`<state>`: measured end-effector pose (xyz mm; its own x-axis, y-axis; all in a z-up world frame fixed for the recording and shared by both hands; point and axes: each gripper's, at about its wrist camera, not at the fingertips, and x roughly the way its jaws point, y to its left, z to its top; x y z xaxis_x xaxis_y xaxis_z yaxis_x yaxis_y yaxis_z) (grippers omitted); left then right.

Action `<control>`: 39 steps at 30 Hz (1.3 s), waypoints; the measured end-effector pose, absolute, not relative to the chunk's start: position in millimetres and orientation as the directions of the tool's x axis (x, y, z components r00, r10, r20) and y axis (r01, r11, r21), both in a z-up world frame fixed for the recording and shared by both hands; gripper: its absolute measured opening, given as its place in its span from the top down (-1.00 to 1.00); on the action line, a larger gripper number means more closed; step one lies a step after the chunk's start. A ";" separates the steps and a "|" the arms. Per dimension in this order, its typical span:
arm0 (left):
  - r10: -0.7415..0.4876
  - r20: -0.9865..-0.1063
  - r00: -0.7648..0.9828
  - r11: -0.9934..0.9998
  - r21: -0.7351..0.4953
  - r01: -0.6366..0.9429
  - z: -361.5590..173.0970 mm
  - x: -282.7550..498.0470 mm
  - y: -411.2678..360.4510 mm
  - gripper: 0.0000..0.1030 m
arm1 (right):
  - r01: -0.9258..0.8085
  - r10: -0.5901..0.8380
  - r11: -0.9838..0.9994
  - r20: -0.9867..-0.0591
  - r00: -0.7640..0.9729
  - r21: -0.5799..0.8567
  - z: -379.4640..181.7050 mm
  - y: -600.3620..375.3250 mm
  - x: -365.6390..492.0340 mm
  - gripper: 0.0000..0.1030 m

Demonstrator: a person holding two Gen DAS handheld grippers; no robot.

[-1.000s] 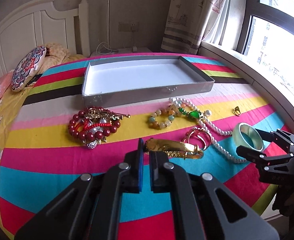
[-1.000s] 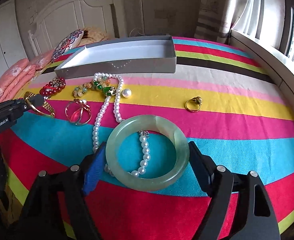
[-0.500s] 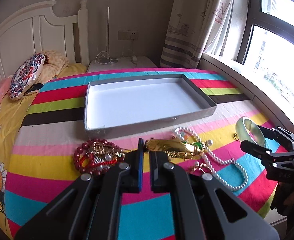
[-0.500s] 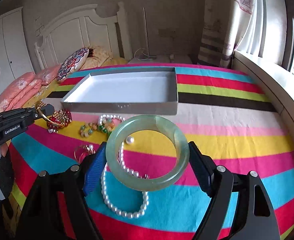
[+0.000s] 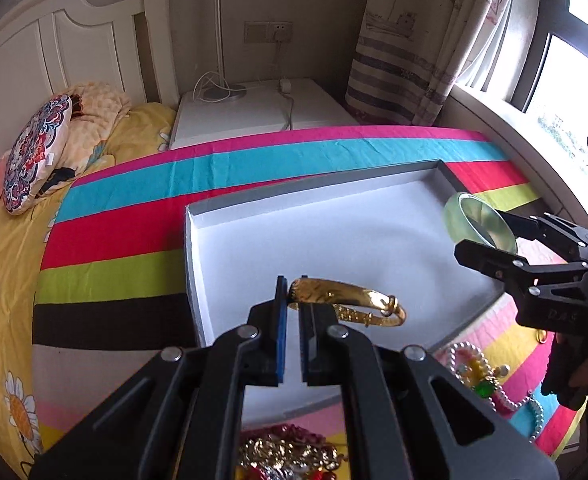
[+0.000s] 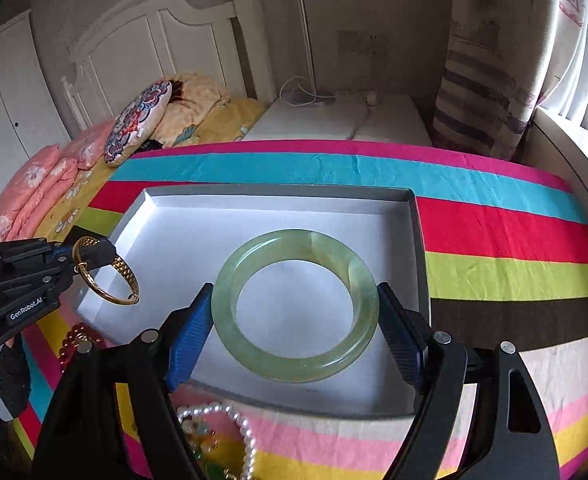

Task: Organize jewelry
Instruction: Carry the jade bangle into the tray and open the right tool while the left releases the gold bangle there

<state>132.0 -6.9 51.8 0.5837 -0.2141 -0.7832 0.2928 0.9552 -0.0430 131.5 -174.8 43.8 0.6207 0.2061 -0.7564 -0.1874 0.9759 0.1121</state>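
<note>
Both tongs hang over the grey tray [image 6: 421,240]: left tongs [image 5: 289,312] pinching the gold bangle [image 5: 350,304], right tongs [image 6: 294,320] clamping the jade bangle [image 6: 294,306], which would probably crack if dropped.

Bedroom (headboard [image 6: 141,40], pillow [image 6: 137,122])

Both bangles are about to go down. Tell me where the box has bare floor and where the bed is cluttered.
The gray box shows a bare white floor from wall to wall. The jade bangle in the right gripper hangs over its middle, and the gold bangle in the left gripper over its left part. It is crowded in front of the near wall: pearl necklace, red bead bracelet.
</note>
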 end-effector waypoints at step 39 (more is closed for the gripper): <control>-0.199 -0.655 0.729 0.952 0.047 0.302 23.1 -46.7 -5.6 -0.96 | -0.264 0.277 0.956 -0.690 0.669 0.128 35.1 -191.1 -52.5 -0.65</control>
